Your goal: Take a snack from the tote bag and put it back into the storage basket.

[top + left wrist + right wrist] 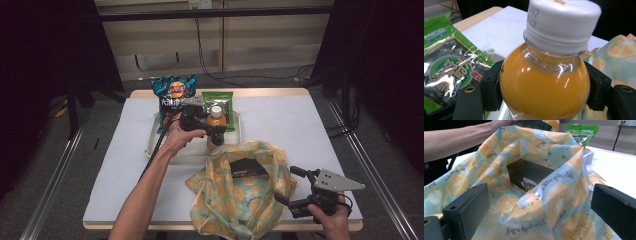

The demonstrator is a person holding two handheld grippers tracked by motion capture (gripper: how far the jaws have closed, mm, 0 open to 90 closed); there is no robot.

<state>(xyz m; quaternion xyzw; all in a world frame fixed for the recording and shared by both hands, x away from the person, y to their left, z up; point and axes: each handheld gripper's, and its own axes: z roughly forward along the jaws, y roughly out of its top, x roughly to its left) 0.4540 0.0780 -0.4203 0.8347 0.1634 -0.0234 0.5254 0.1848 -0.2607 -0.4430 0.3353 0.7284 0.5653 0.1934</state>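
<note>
Your left gripper [214, 131] sits mid-frame w/ the juice bottle [544, 85] upright between its pads, jaws wide, closed on its shoulder. Bag [240, 192] mouth lies just below-right of it; bottle's long axis vertical. Right gripper [290, 186], lower right, gapes open at the bag's rim. White worktop [280, 120], dark room.

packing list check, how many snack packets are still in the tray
2: a blue chip bag leaning at the back left of the white tray, and a green seaweed packet at its back right behind the orange bottle. Others may be hidden.
</note>
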